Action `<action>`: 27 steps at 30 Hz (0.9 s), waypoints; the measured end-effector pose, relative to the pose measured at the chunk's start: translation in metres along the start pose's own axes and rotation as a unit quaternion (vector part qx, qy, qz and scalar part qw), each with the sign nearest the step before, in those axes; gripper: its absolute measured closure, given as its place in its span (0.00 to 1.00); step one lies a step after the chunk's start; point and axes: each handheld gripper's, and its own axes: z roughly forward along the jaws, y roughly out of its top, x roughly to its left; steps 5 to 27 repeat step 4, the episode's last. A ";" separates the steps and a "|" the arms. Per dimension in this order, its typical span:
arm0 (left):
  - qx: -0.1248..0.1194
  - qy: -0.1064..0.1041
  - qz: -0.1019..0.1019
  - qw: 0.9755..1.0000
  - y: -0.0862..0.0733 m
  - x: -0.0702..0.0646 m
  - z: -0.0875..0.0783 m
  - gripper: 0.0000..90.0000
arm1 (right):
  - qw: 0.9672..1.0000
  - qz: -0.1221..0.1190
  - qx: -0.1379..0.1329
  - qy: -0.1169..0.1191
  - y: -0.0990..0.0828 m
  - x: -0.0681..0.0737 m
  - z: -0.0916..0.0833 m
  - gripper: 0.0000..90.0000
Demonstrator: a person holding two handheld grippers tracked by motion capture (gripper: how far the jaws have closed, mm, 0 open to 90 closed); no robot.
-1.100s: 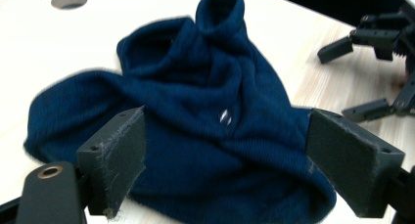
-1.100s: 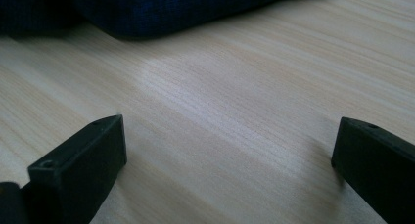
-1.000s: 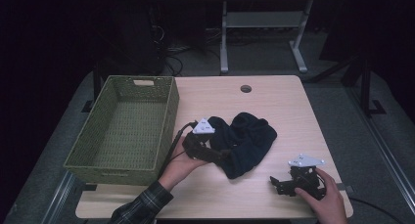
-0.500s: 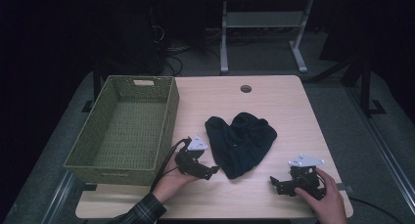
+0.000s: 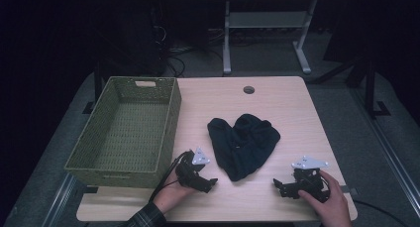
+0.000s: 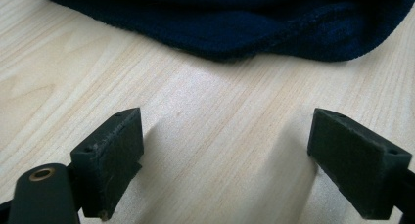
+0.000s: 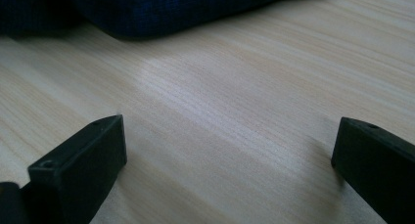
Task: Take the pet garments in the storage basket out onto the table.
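A dark navy knitted garment (image 5: 243, 144) lies crumpled on the wooden table (image 5: 277, 103), right of a green woven basket (image 5: 124, 133). My left gripper (image 5: 212, 183) rests on the table near the front edge, just left of the garment, open and holding nothing. In the left gripper view the garment's edge (image 6: 235, 23) lies a short way beyond the spread jaws. My right gripper (image 5: 278, 186) sits at the front right, open, pointing left toward the garment. In the right gripper view the garment (image 7: 161, 9) lies farther ahead, past bare wood.
The basket is empty and stands at the table's left side. A round cable hole (image 5: 248, 89) sits near the table's far edge. A metal stand (image 5: 267, 24) and cables are on the floor beyond the table.
My left gripper has let go of the garment and pulled back toward the front edge. The garment now lies flatter on the table. The right gripper has stayed put.
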 end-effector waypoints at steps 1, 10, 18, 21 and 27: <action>-0.008 0.000 0.001 1.000 -0.002 0.000 0.000 0.14 | 1.000 0.000 0.000 0.000 0.000 0.000 0.000 0.00; -0.029 0.000 -0.001 1.000 -0.008 0.000 0.000 0.14 | 1.000 0.000 0.000 0.000 0.000 0.000 0.000 0.00; -0.029 0.000 -0.001 1.000 -0.008 0.000 0.000 0.14 | 1.000 0.000 0.000 0.000 0.000 0.000 0.000 0.00; -0.029 0.000 -0.001 1.000 -0.008 0.000 0.000 0.14 | 1.000 0.000 0.000 0.000 0.000 0.000 0.000 0.00; -0.029 0.000 -0.001 1.000 -0.008 0.000 0.000 0.14 | 1.000 0.000 0.000 0.000 0.000 0.000 0.000 0.00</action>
